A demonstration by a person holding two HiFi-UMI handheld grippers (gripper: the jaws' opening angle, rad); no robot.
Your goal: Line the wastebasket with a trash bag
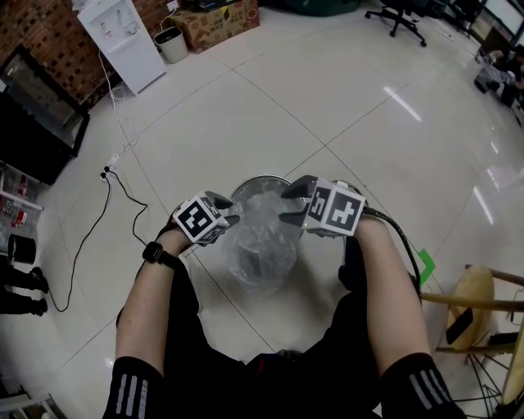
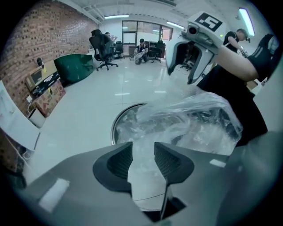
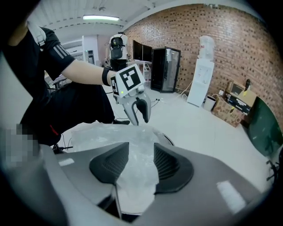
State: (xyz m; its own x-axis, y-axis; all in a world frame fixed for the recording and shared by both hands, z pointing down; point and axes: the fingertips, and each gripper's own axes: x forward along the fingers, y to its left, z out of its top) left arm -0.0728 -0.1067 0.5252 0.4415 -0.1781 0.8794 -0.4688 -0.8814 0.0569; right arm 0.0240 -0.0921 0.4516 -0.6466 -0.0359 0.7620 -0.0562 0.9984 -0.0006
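A round metal wastebasket [image 1: 260, 182] stands on the tiled floor between my knees. A clear trash bag [image 1: 262, 241] is bunched over its mouth and front side. My left gripper [image 1: 233, 214] hangs at the rim's left and my right gripper [image 1: 291, 206] at its right, both pointing down. In the left gripper view the left gripper [image 2: 143, 148] is open, with a strip of bag film [image 2: 194, 119] lying loose between the pads. In the right gripper view the right gripper [image 3: 141, 150] is also open, with film [image 3: 101, 134] in the gap. The basket's inside is hidden by plastic.
A white water dispenser [image 1: 123, 37], a small bin [image 1: 172, 45] and a cardboard box [image 1: 217, 20] stand at the far left wall. A black cable [image 1: 106, 204] runs across the floor on the left. A wooden chair [image 1: 483, 303] is close on the right.
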